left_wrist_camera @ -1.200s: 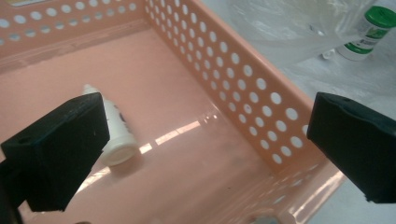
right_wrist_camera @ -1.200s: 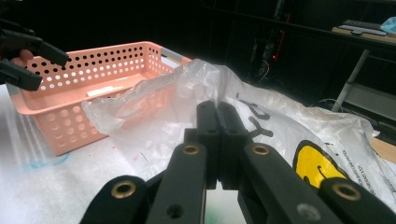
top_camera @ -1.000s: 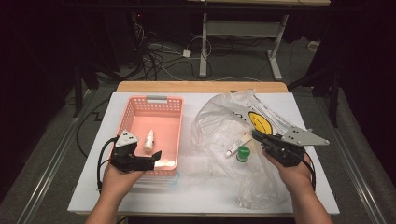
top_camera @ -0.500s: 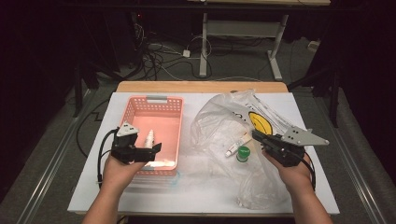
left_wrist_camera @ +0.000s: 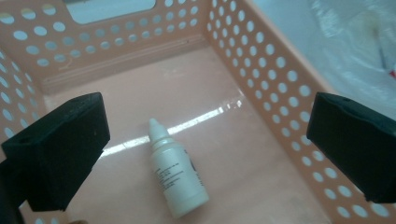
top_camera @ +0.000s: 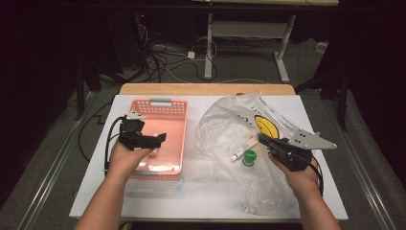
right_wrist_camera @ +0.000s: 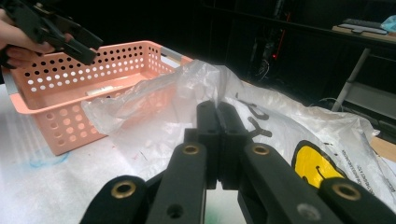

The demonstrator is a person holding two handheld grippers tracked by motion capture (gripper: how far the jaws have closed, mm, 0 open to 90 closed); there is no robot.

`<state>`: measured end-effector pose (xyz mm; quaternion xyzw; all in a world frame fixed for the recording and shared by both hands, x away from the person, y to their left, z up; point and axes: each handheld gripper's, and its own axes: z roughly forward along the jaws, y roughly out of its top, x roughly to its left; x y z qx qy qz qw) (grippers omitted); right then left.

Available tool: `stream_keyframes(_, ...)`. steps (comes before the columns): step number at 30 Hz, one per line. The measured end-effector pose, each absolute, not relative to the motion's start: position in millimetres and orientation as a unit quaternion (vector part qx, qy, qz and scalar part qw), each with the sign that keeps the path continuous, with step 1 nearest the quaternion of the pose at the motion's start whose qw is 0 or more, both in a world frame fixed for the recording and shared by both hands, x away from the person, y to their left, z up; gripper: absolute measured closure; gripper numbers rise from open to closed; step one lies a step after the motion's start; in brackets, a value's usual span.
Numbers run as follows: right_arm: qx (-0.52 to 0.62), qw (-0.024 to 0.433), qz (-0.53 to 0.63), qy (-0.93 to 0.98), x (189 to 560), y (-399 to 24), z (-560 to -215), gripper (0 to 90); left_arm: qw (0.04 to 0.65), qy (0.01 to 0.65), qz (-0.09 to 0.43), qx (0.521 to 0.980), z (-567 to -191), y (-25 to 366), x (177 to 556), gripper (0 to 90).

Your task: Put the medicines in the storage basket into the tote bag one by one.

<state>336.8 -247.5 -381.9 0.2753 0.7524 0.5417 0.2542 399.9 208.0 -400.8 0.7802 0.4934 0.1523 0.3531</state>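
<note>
**Left gripper view: bottle down in the basket, bag pinched open**

Left gripper view puts one small white bottle (left_wrist_camera: 175,179) lying on its side on the basket (left_wrist_camera: 261,70) floor, between my spread jaws and touched by neither — the left gripper (top_camera: 154,140) hangs open above it, so I judge the bottle delivered. My right gripper (top_camera: 263,140) is clamped on a fold of the plastic bag (top_camera: 225,124), I'd say to hold its mouth up for the next pick. Inside the bag I count one tube (top_camera: 242,149) and one green cap (top_camera: 249,156) — one basket, one bag, all on the table (top_camera: 201,196).
</note>
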Motion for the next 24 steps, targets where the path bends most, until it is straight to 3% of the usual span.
stream_keyframes(11, 0.275, 0.253, 0.542, 0.753, 337, -247, -382, 90.0, 0.297, 0.524, 0.111, 0.790, -420, 209, 424, 3.9)
stream_keyframes(24, 0.274, 0.253, 0.543, 0.753, 337, -248, -382, 90.0, 0.210, 0.540, 0.065, 0.812, -434, 204, 436, 19.2)
